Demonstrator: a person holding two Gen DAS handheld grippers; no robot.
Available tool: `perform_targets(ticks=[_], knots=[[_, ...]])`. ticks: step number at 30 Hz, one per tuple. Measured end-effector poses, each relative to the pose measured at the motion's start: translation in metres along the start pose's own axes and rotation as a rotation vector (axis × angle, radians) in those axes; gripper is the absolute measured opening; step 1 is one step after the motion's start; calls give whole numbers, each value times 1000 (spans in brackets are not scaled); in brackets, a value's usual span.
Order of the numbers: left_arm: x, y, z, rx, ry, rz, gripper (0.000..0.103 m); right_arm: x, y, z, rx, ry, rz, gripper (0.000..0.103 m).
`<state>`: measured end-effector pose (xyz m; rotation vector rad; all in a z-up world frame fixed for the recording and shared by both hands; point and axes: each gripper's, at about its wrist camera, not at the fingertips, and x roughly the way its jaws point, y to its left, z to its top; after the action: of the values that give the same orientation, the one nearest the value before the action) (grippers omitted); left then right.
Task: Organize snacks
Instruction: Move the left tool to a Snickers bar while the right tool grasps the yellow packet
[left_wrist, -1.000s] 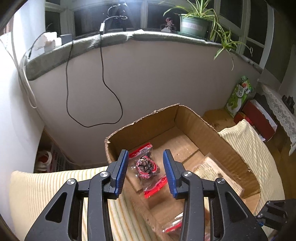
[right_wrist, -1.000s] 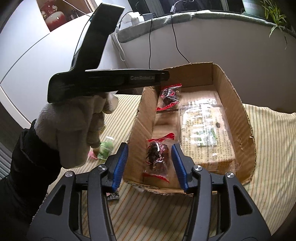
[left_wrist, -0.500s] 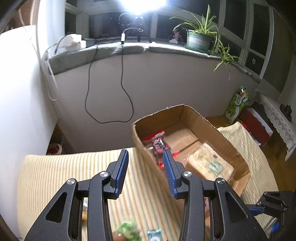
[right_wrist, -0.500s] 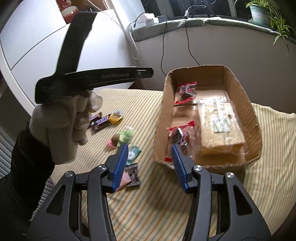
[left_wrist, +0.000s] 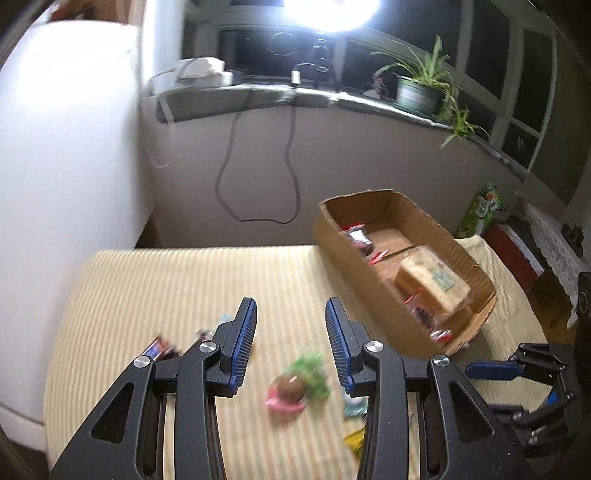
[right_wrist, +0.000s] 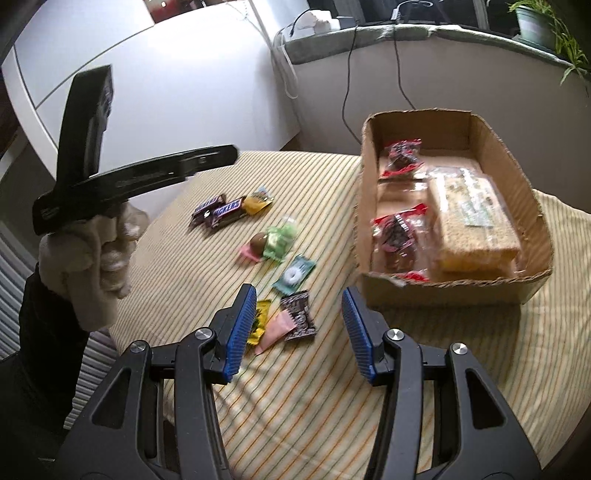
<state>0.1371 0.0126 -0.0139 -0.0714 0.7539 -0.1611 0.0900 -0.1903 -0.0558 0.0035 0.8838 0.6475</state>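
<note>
A cardboard box sits on the striped cloth at the right, also in the left wrist view. It holds two red-edged clear packets and a wrapped cracker block. Loose sweets lie left of the box: two Snickers bars, a green and pink sweet, a mint packet and a dark wrapper. My left gripper hangs open and empty above the blurred green and pink sweet. My right gripper is open and empty over the nearest wrappers.
A gloved hand holds the left gripper's handle at the left of the right wrist view. A white cabinet stands left of the table. Behind runs a sill with a potted plant and hanging cables. A green bag lies right.
Both grippers have drawn back from the box toward the left. The left one swung furthest and now hangs over the loose sweets. Both kept the same gap.
</note>
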Motion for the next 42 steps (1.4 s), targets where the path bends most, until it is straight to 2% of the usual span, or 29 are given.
perform_targets(ticks=[8, 15, 22, 28, 29, 33, 42], knots=[[-27, 49, -42, -89, 1, 52, 37, 19, 28, -9, -56, 43, 26, 51], [-30, 90, -71, -146, 44, 96, 37, 39, 45, -15, -99, 89, 33, 51], [-21, 96, -69, -109, 51, 99, 37, 54, 50, -19, -114, 123, 27, 51], [3, 112, -63, -100, 79, 138, 37, 64, 52, -22, -116, 143, 12, 50], [6, 115, -62, -97, 85, 142, 37, 65, 52, -23, -122, 115, -2, 50], [21, 124, -61, -80, 117, 160, 37, 74, 54, -24, -126, 130, -11, 46], [38, 121, -64, -16, 158, 141, 37, 89, 62, -22, -163, 158, -52, 43]])
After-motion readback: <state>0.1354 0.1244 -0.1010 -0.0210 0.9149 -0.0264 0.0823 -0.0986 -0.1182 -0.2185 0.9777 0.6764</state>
